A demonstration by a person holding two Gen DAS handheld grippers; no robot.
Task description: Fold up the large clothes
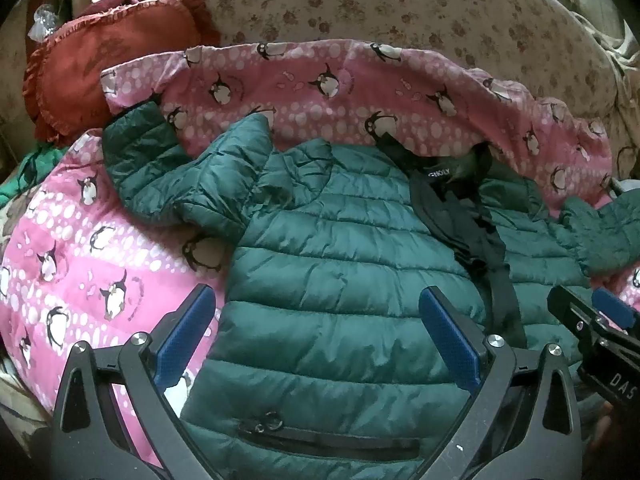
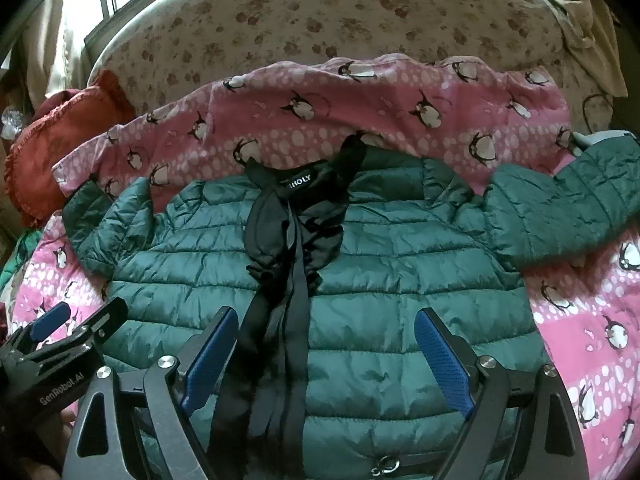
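A dark green quilted puffer jacket point(image 1: 340, 264) point(image 2: 400, 280) lies flat, front up, on a pink penguin-print blanket point(image 1: 80, 264) point(image 2: 592, 340). Its black inner lining and zipper strip point(image 2: 288, 264) point(image 1: 484, 240) run down the middle. The left sleeve point(image 1: 168, 172) bends up at the left; the right sleeve point(image 2: 560, 208) stretches out to the right. My left gripper point(image 1: 316, 324) hovers open over the jacket's left lower half. My right gripper point(image 2: 324, 344) hovers open over the right lower half, beside the zipper strip. Each gripper shows at the edge of the other's view point(image 1: 600, 320) point(image 2: 60, 328).
A red frilled cushion point(image 1: 88, 64) point(image 2: 60, 136) lies at the back left. Behind the blanket rises a beige floral sofa back point(image 1: 400, 12) point(image 2: 320, 12). Green fabric point(image 1: 20, 176) sits at the far left edge.
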